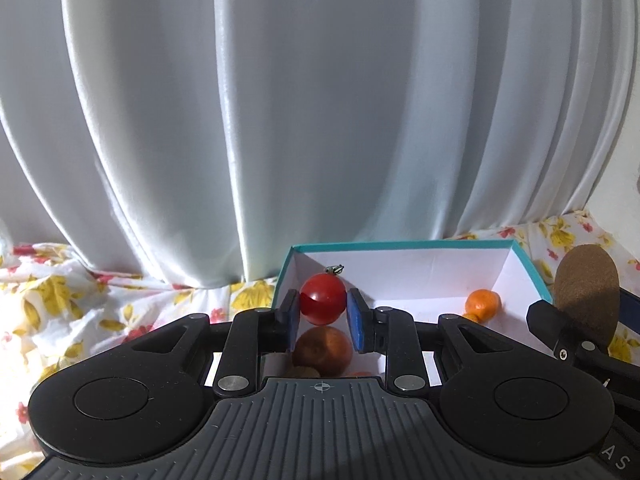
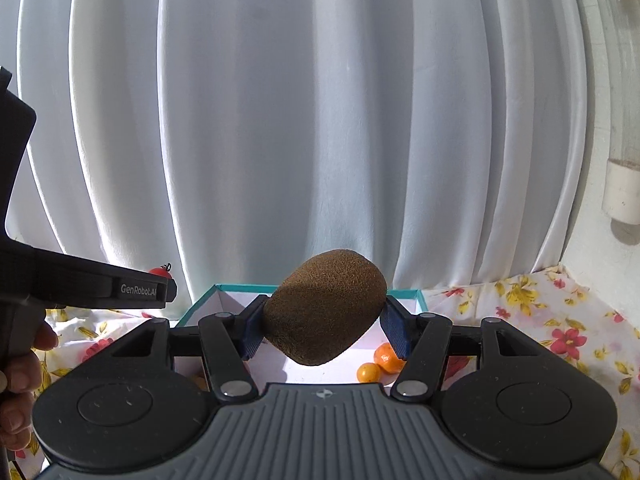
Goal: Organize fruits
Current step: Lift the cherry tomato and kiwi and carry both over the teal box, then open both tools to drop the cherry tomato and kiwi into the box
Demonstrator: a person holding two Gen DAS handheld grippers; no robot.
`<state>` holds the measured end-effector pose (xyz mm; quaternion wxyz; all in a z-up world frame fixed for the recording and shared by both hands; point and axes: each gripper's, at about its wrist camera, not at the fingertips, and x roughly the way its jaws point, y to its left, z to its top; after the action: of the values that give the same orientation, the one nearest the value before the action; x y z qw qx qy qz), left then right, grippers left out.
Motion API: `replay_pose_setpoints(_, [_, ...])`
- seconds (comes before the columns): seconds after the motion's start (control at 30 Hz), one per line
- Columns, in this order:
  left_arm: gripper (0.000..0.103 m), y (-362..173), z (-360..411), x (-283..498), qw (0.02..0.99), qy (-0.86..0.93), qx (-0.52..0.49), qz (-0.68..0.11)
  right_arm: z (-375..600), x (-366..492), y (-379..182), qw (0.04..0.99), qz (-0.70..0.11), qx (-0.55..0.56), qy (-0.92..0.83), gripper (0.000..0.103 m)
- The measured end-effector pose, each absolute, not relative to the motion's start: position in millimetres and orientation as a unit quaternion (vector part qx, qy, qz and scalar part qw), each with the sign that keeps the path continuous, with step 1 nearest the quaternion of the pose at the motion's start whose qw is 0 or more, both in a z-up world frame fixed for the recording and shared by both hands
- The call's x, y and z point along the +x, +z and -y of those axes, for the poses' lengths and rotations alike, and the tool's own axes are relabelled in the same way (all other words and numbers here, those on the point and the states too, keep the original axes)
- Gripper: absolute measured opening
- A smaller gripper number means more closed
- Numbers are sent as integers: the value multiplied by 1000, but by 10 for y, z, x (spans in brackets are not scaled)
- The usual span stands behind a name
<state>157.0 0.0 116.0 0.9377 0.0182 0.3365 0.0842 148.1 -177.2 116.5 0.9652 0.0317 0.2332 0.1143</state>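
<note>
The left gripper (image 1: 323,312) is clamped on a tomato (image 1: 322,298), its blue pads pressing the fruit's two sides, held above the near left corner of the box (image 1: 400,245). The right gripper (image 2: 325,326) is clamped on a kiwi (image 2: 325,306), held over the box's middle. Both fruits hang clear of the floor of the box, so the step in hand looks like setting them down inside.

To do it well, lower each fruit until it nearly touches the white floor before parting the fingers; a tomato dropped from height may bruise or roll. Under the tomato lies a round brownish fruit (image 1: 322,350), perhaps an apple, though the gripper hides much of it. Shift the tomato right into bare floor rather than onto it. The kiwi should go down left of the oranges (image 2: 380,364) at the right side, keeping kinds apart. Release one hand at a time, since the grippers sit near each other.
</note>
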Motion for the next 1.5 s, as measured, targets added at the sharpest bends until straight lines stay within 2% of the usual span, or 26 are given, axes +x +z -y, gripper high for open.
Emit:
replay_pose_setpoints(0.37, [29, 844, -6, 1747, 921, 82, 28, -380, 1738, 1669, 943, 957, -268, 26, 110, 60])
replay_pose_setpoints(1.07, [32, 266, 32, 2052, 872, 71, 37, -483, 1594, 2069, 406, 915, -391, -25, 94, 60])
replay_pose_setpoints(1.1, [35, 249, 34, 2063, 870, 73, 38, -487, 1586, 2080, 399, 914, -395, -28, 92, 61])
replay_pose_setpoints(1.17, [49, 222, 44, 2077, 865, 74, 43, -494, 1569, 2107, 382, 910, -404, -38, 90, 61])
replay_pose_setpoints(1.2, [60, 219, 48, 2074, 865, 73, 44, -495, 1572, 2106, 390, 911, -402, -36, 88, 64])
replay_pose_setpoints(1.3, [68, 234, 55, 2050, 866, 78, 49, -492, 1599, 2068, 480, 921, -380, -35, 77, 82])
replay_pose_setpoints(1.33, [73, 244, 56, 2039, 865, 78, 49, -492, 1619, 2052, 516, 924, -373, -35, 72, 85])
replay_pose_setpoints(1.4, [75, 285, 55, 1995, 868, 78, 46, -489, 1665, 2001, 572, 928, -364, -24, 72, 88])
replay_pose_setpoints(1.5, [80, 368, 54, 1892, 874, 74, 39, -479, 1745, 1886, 657, 934, -350, -4, 75, 99])
